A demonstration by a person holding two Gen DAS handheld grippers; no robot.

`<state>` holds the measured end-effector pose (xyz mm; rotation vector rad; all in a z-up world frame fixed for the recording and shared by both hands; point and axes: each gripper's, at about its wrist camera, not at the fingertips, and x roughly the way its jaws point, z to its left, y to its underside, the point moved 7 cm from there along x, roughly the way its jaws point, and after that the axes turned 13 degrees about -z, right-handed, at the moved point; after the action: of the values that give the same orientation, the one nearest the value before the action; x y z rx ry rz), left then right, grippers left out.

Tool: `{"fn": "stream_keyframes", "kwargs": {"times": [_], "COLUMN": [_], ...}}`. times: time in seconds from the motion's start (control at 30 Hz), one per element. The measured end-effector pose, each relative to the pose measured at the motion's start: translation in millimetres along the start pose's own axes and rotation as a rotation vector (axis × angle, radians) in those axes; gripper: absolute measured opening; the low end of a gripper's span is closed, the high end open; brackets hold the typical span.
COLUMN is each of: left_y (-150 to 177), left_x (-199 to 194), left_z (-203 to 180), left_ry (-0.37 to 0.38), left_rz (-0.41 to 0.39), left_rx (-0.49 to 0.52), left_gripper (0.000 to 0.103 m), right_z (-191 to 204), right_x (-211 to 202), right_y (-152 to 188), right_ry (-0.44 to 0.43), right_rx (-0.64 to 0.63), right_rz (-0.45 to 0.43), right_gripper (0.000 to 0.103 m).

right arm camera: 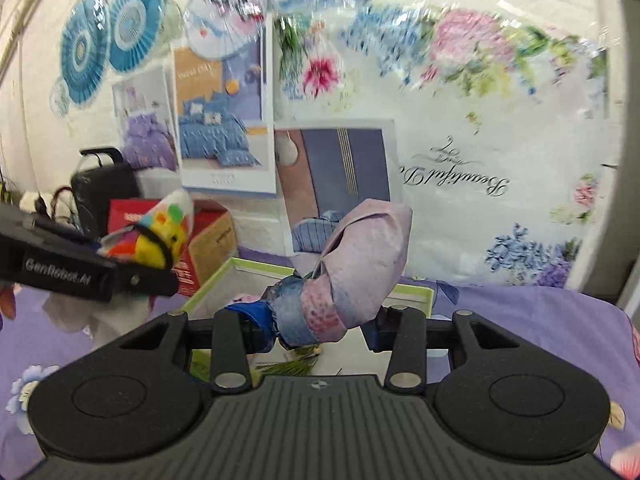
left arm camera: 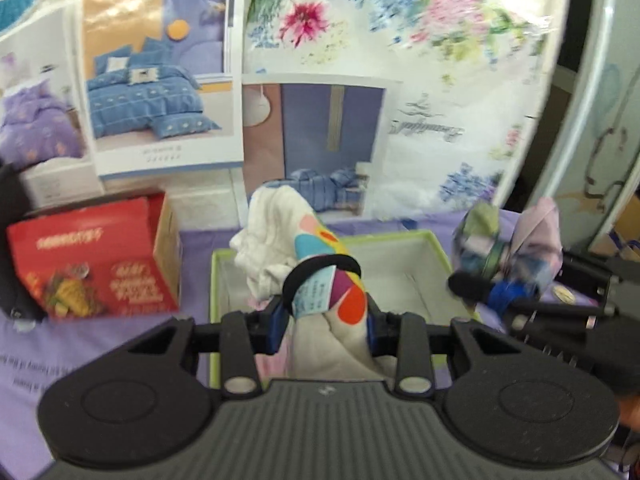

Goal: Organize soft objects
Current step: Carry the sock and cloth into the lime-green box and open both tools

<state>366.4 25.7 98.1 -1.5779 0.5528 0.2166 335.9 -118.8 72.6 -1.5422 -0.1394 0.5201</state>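
Note:
My left gripper point(left arm camera: 326, 320) is shut on a white cloth bundle with coloured spots point(left arm camera: 316, 272), tied by a black band, held above the green-rimmed box point(left arm camera: 216, 280). My right gripper point(right arm camera: 320, 328) is shut on a pink and blue floral cloth bundle point(right arm camera: 360, 264), held above the same box point(right arm camera: 208, 288). In the left wrist view the right gripper point(left arm camera: 480, 284) and its bundle point(left arm camera: 532, 232) are at the right. In the right wrist view the left gripper point(right arm camera: 140, 268) and its spotted bundle point(right arm camera: 160, 232) are at the left.
A red carton point(left arm camera: 92, 264) stands left of the box on a purple floral cloth point(right arm camera: 520, 320). Bedding posters and a floral sheet point(left arm camera: 400, 40) cover the wall behind. A black case point(right arm camera: 104, 188) sits at the far left.

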Motion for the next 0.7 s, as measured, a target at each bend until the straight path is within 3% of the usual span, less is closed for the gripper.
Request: {"fn": "stream_keyframes", "kwargs": {"times": [0.07, 0.1, 0.13, 0.2, 0.3, 0.5, 0.7], "left_y": [-1.9, -0.4, 2.1, 7.9, 12.6, 20.3, 19.2], "left_x": [30.9, 43.3, 54.4, 72.1, 79.0, 73.6, 38.9], "left_z": [3.4, 3.9, 4.8, 9.5, 14.1, 15.9, 9.6], "left_ry": [-0.035, -0.046, -0.053, -0.079, -0.093, -0.104, -0.119], "left_rz": [0.028, 0.041, 0.063, 0.096, 0.096, 0.103, 0.063], "left_rx": [0.016, 0.028, 0.036, 0.04, 0.046, 0.051, 0.066], "left_gripper": [0.036, 0.042, 0.059, 0.077, 0.078, 0.079, 0.08], "right_z": [-4.1, -6.1, -7.8, -10.5, -16.5, -22.1, -14.0], "right_x": [26.4, 37.2, 46.9, 61.2, 70.6, 68.7, 48.0], "right_y": [5.6, 9.5, 14.3, 26.8, 36.1, 31.7, 21.5], "right_ry": [-0.023, -0.031, -0.038, -0.035, -0.006, -0.013, -0.004], "right_rx": [0.017, 0.03, 0.039, 0.047, 0.034, 0.103, 0.055], "right_rz": [0.059, 0.085, 0.104, 0.155, 0.176, 0.133, 0.107], "right_gripper": [0.03, 0.03, 0.031, 0.033, 0.038, 0.046, 0.054]}}
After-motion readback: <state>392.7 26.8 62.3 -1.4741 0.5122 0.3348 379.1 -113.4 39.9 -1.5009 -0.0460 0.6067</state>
